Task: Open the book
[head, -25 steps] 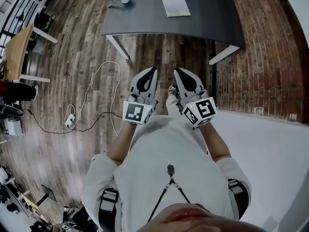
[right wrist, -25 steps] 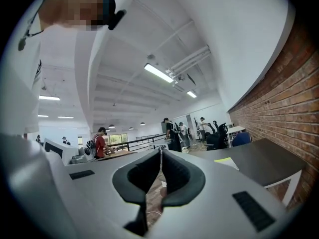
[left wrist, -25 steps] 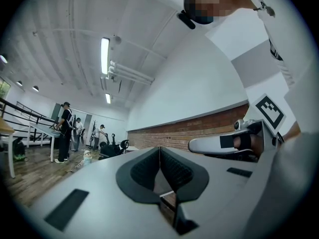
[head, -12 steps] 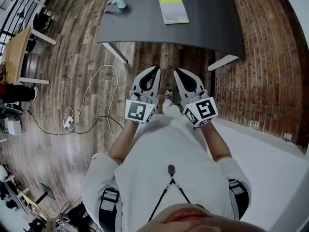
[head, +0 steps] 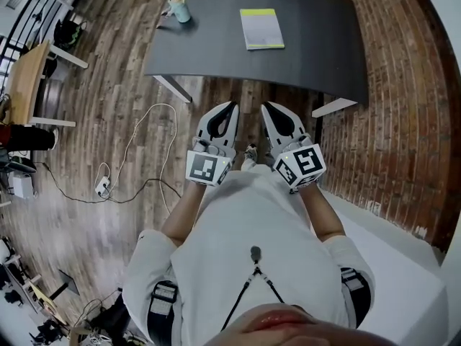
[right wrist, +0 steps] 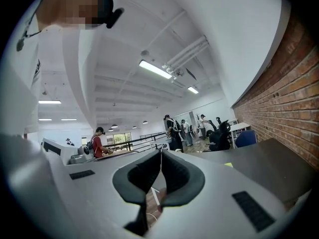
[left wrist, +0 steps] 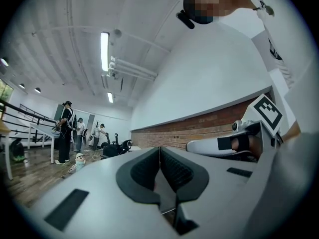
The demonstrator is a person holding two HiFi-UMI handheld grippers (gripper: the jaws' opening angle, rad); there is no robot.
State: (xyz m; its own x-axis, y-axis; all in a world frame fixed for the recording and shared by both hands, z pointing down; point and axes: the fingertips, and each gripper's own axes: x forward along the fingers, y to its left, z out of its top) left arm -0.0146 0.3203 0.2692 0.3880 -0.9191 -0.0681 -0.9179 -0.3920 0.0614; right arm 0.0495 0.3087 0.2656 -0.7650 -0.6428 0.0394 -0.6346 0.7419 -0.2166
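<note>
The book (head: 261, 29) lies flat and closed on the dark table (head: 317, 42) ahead of me, cover up, with a yellow-green band along each short edge. It is well apart from both of my grippers, so the task has not begun. I judge it was left toward the middle of the top, square to the front edge, so that I can come at it from this side; I cannot tell which long edge is the spine. Near the table's left edge stands 1 small teal bottle (head: 178, 4), capped, the only container here, and what is in it I cannot see. I hold my left gripper (head: 231, 104) and my right gripper (head: 263, 105) side by side at waist height, both level and aimed at the table. Each has its jaws pressed together with nothing between them, which makes sense since there is nothing to carry on the way over. Between me and the table is bare wooden floor (head: 238, 85), with a loose cable (head: 137, 132) trailing off to my left, clear of my path. A brick wall (head: 403, 121) runs along my right.
</note>
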